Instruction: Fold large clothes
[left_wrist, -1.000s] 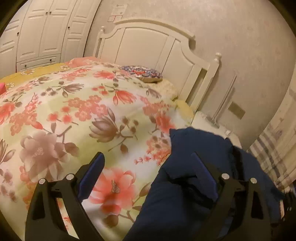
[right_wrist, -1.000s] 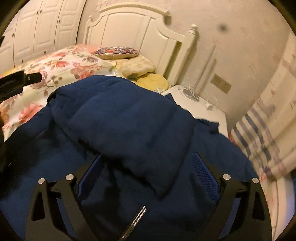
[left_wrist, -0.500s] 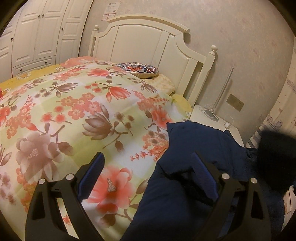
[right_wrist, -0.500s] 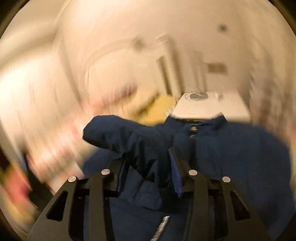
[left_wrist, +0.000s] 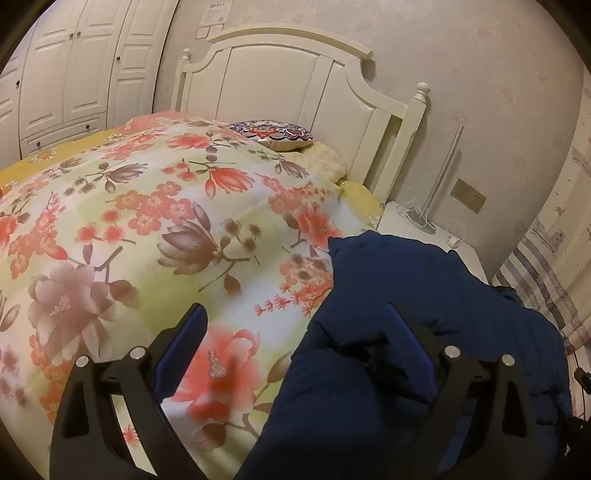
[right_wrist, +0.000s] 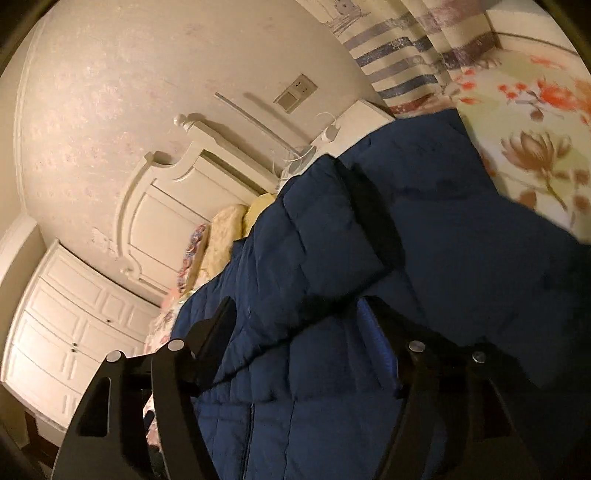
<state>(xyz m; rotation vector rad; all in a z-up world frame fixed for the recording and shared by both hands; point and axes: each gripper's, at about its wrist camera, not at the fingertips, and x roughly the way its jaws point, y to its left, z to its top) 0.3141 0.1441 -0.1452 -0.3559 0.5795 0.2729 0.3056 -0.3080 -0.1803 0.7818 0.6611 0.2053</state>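
A dark blue padded jacket (left_wrist: 413, 317) lies on the right side of the floral bed cover (left_wrist: 155, 229). My left gripper (left_wrist: 295, 332) is open, its right finger over the jacket's edge, its left finger over the cover. In the right wrist view, which is rolled steeply sideways, the jacket (right_wrist: 406, 266) fills the middle. My right gripper (right_wrist: 299, 325) is open with quilted fabric lying between its fingers; whether they touch it I cannot tell.
A white headboard (left_wrist: 295, 92) and a patterned cushion (left_wrist: 273, 133) stand at the bed's head. A white nightstand (left_wrist: 417, 225) with cables sits right of the bed. White wardrobes (left_wrist: 66, 74) at left, striped curtain (left_wrist: 546, 273) at right.
My right gripper shut on the jacket half a second ago, swung fast and rolled sideways, and now stands open. The jacket has been turned over. My left gripper stayed open and barely moved.
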